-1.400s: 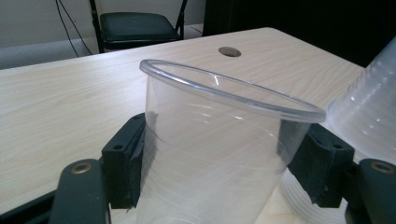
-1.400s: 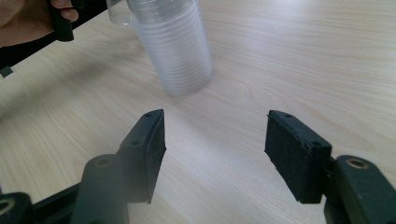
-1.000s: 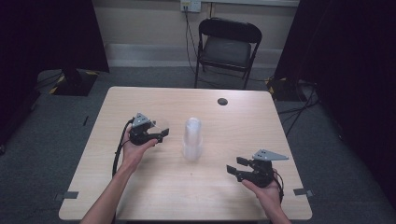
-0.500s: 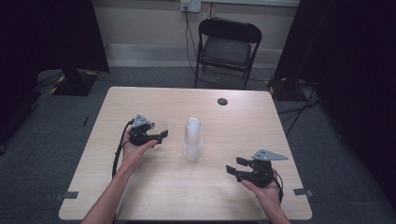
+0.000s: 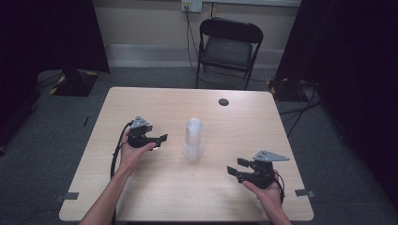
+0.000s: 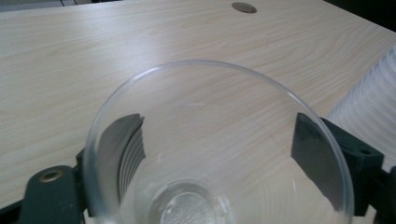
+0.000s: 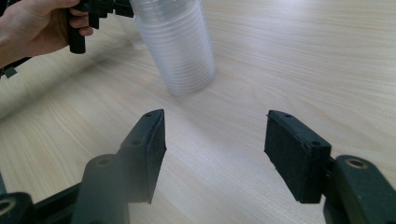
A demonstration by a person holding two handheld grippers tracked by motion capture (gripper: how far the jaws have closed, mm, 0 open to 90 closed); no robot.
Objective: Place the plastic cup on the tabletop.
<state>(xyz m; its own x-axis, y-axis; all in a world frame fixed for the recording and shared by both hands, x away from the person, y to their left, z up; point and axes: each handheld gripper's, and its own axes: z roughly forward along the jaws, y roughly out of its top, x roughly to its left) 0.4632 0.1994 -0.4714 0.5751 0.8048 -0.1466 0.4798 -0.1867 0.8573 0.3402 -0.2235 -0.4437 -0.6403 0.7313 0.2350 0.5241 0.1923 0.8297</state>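
The pale wood-grain table point(image 5: 155, 197) carries everything here, and behind its far edge stands a black folding chair point(image 5: 228, 49) on the grey floor. Near the table's middle rises a tall stack of clear ribbed plastic cups point(image 5: 193, 139), upright, mouth down; the right gripper view shows its base resting on the wood point(image 7: 180, 51).

The person's left forearm comes in from the bottom edge and slants up toward the stack, the hand wrapped around the left gripper point(image 5: 159, 138), whose jaws point across the table at the stack (near it, not touching). Its own camera looks straight into a single clear plastic cup point(image 6: 215, 154) sitting between the two black jaws, mouth toward the lens; the jaws have just been opening, and the pads now stand off the cup's wall rather than pressing it, so the claw is released.

The right hand lies low at the table's near right corner, wrist close to the edge, holding the right gripper point(image 5: 238, 168) level and aimed at the stack, well apart from it. Its jaws gape wide with bare wood between them.

A small dark round disc point(image 5: 224, 101) lies near the far edge.
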